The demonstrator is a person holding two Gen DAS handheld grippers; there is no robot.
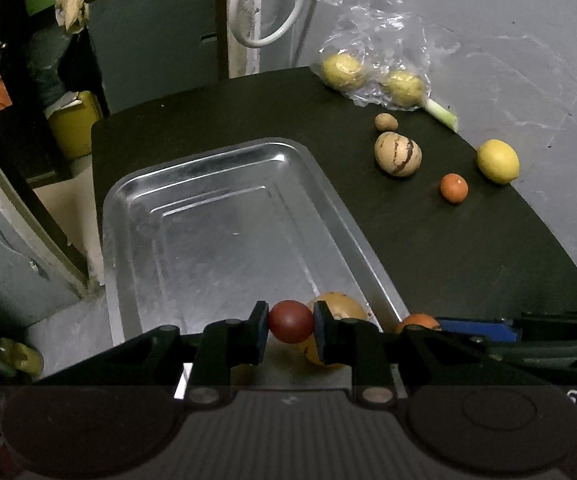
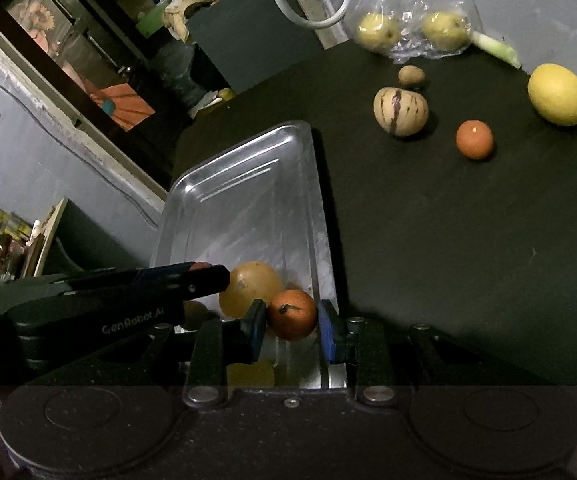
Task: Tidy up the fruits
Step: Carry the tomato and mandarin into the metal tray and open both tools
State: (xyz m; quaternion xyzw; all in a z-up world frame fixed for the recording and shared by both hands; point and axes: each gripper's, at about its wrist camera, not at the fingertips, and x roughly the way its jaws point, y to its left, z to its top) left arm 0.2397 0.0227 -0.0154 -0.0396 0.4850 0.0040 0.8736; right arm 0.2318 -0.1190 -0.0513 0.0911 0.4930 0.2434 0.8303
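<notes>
My left gripper (image 1: 291, 326) is shut on a dark red round fruit (image 1: 291, 322) above the near end of the metal tray (image 1: 208, 160). A large amber fruit (image 1: 338, 306) lies in the tray just behind it. My right gripper (image 2: 292, 320) is shut on an orange mandarin (image 2: 292, 314) at the tray's (image 2: 248, 148) near right corner, beside the amber fruit (image 2: 254, 284). The left gripper's finger (image 2: 208, 280) reaches in from the left in the right wrist view. On the dark table lie a striped pepino (image 2: 400, 112), a small orange fruit (image 2: 474, 140) and a lemon (image 2: 558, 94).
A small brown fruit (image 2: 411, 76), a clear bag with two yellow fruits (image 2: 378, 32) and a green stalk (image 2: 496, 48) lie at the table's far edge. Left of the table the floor drops away, with boxes, cloth and clutter behind.
</notes>
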